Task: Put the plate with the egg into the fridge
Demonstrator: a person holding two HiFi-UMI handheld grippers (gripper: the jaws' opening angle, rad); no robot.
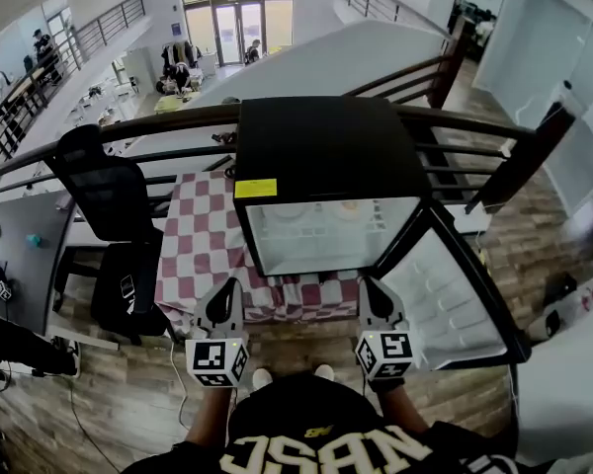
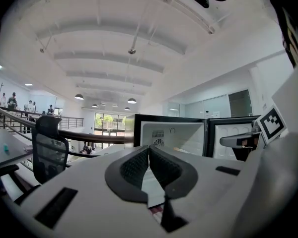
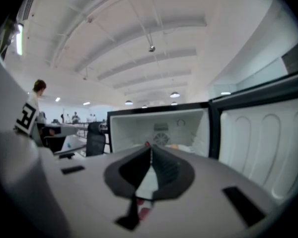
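A plank wood floor (image 1: 306,349) and a dark curved railing (image 1: 168,118) ring a table under a red-and-white checked cloth (image 1: 203,245). On the table stands a boxy black fridge (image 1: 321,146), its moulded white door (image 1: 455,289) swung open to the right. The plate with the egg (image 3: 181,147) lies on the shelf inside, small and blurred. The left gripper (image 1: 229,286) and right gripper (image 1: 368,286) hover before the opening, their ribbed dark pads pressed together on nothing
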